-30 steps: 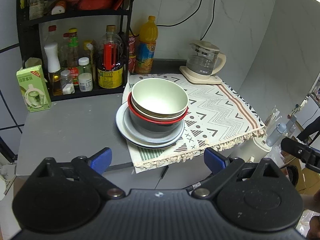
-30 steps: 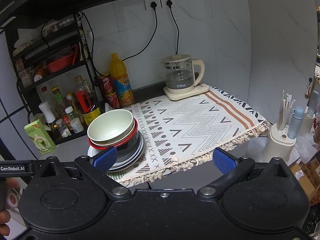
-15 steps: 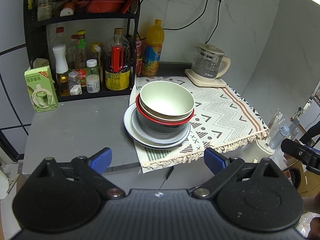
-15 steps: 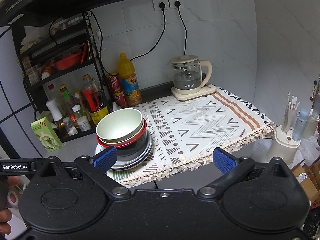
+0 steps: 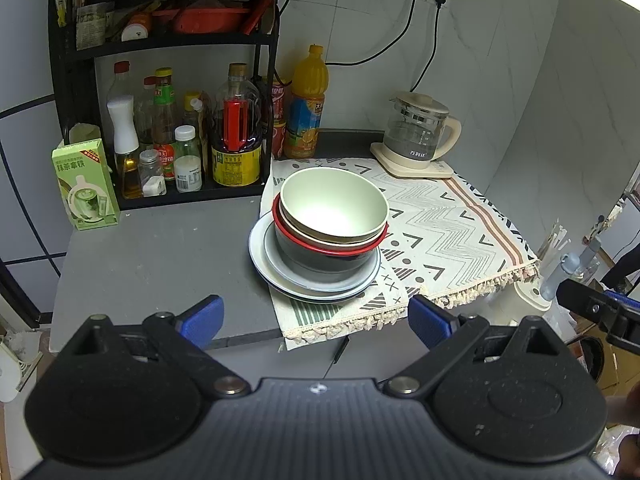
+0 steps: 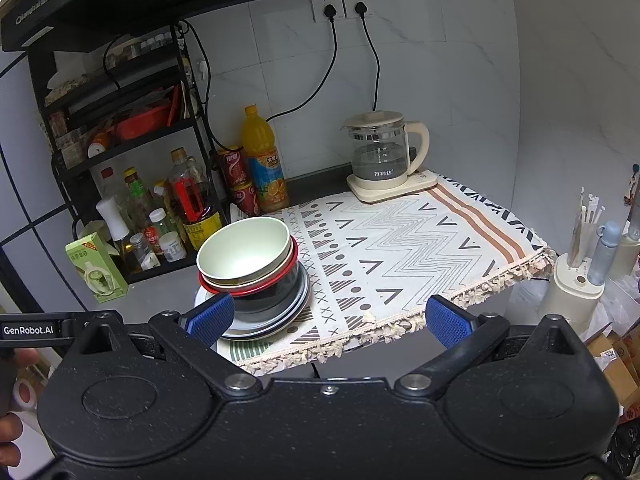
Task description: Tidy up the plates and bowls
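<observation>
My left gripper sits low in its frame with the jaws spread wide, and nothing is between the blue pads. They touch nothing; the tabletop edge lies just beyond them. My right gripper is the same: jaws wide apart, empty, held short of the tabletop edge. In the right wrist view its left blue pad overlaps the plates in the picture, but I cannot tell that it touches them.

The stack I am after sits in the middle of the left wrist frame. At the bottom are the plates, pale with a grey-blue one on top, lying half on the patterned cloth and half on the bare grey tabletop. On them stands a dark bowl with a red rim, then a beige bowl nested inside it, and on top a pale green bowl, empty and slightly tilted.

In the upper left is a black rack of bottles, with a green carton beside it. An orange drink bottle stands behind the stack, and a glass kettle rests on the cloth's far corner, upper right.
</observation>
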A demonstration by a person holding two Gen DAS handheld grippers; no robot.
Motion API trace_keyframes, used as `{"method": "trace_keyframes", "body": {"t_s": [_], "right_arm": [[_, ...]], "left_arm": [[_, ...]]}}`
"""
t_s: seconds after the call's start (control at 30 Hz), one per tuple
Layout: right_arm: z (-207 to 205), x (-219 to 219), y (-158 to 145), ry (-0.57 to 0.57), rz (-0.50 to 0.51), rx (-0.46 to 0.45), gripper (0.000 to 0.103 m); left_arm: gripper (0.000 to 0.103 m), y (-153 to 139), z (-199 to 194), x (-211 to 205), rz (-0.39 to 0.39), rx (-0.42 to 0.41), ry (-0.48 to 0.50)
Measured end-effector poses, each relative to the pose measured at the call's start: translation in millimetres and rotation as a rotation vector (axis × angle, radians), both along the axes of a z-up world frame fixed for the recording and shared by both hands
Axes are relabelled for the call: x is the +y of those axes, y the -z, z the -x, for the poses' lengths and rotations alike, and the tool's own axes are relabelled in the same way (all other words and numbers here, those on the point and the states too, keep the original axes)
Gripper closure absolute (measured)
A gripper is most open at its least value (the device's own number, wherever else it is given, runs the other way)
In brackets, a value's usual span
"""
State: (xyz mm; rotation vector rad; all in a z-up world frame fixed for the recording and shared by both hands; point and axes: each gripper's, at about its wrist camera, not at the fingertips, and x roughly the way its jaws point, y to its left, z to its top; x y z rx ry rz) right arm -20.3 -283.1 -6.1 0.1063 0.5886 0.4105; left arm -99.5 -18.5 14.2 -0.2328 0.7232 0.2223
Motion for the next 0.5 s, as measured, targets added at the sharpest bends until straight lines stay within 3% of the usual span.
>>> {"method": "trace_keyframes", "body": {"t_s": [0.5], "right_arm": [[0.0, 0.3, 1.2, 0.002, -0.002, 0.000, 0.000]], "left_arm": [[0.006, 0.6, -1.7, -2.4, -0.003, 0.008, 0.008]]}}
